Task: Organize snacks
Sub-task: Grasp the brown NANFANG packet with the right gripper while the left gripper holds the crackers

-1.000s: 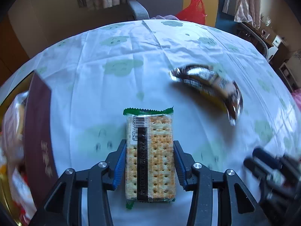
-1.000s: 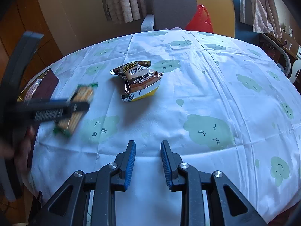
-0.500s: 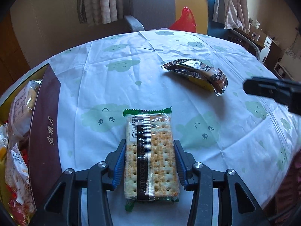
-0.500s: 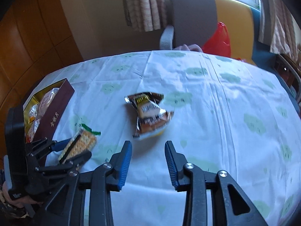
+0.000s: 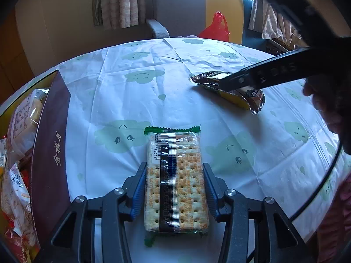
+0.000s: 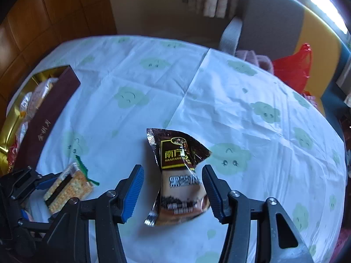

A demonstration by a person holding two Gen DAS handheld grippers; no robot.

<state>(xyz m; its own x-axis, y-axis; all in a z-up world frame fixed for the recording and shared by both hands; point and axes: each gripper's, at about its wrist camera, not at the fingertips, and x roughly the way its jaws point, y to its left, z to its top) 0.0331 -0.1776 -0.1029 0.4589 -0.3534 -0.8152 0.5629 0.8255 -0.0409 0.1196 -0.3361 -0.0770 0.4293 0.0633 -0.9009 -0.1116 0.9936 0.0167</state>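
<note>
Snacks get sorted two at once: my left gripper (image 5: 174,188) pinches the cracker pack (image 5: 175,182) for the box (image 5: 50,153) at left, while my right gripper (image 6: 173,194) straddles the brown pouch (image 6: 178,175), its jaws opening, not yet touching it.

Cracker pack (image 5: 176,180): clear wrapper with green serrated ends, black stripe and barcode down its length; flat on the tablecloth, lower centre of the left wrist view, lengthwise away from the camera.
Brown pouch (image 6: 179,175): glossy dark brown and cream, yellow-framed label, silver crimped ends, puffed and crumpled; flat on the tablecloth, lower centre of the right wrist view.
Snack box (image 6: 47,118): maroon wall, gold inside, wrapped snacks heaped in it; left edge.
</note>
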